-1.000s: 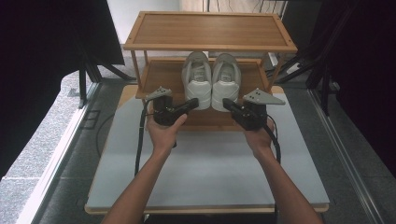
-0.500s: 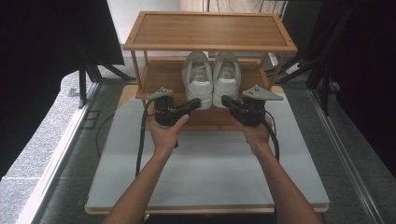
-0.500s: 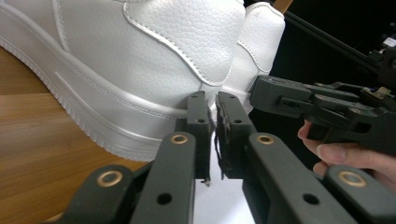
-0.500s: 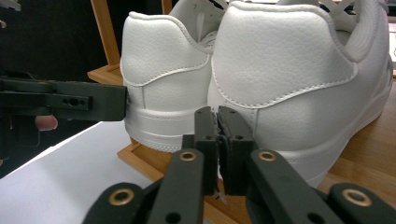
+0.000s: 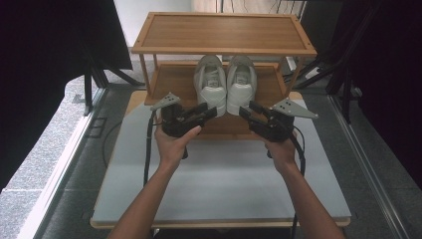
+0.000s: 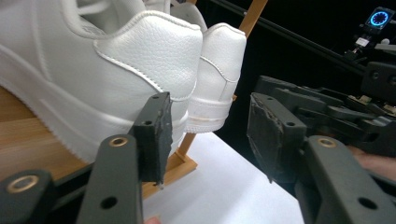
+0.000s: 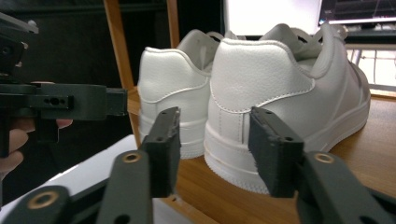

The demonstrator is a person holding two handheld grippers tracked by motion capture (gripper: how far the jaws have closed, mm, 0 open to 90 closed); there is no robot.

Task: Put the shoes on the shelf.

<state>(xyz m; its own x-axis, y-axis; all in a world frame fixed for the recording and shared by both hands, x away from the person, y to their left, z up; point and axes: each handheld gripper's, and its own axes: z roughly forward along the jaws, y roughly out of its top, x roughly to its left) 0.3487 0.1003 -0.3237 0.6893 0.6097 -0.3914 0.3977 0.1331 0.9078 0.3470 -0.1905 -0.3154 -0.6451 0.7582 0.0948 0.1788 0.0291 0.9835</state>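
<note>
Both claws' jaws just opened above the white table (image 5: 219,194).

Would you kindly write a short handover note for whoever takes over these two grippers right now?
Left gripper: fingers open, have just been opening, nothing between them, aimed at the heel of the left white leather sneaker.
Right gripper: fingers open, also just been opening, nothing held, aimed at the heel of the right white leather sneaker.
Both sneakers stand side by side, heels toward you, on the lower shelf of the wooden two-tier rack.
Done: grippers lined up at the heels.
Left: probably close on a heel and lift; neither sneaker is gripped yet.
</note>
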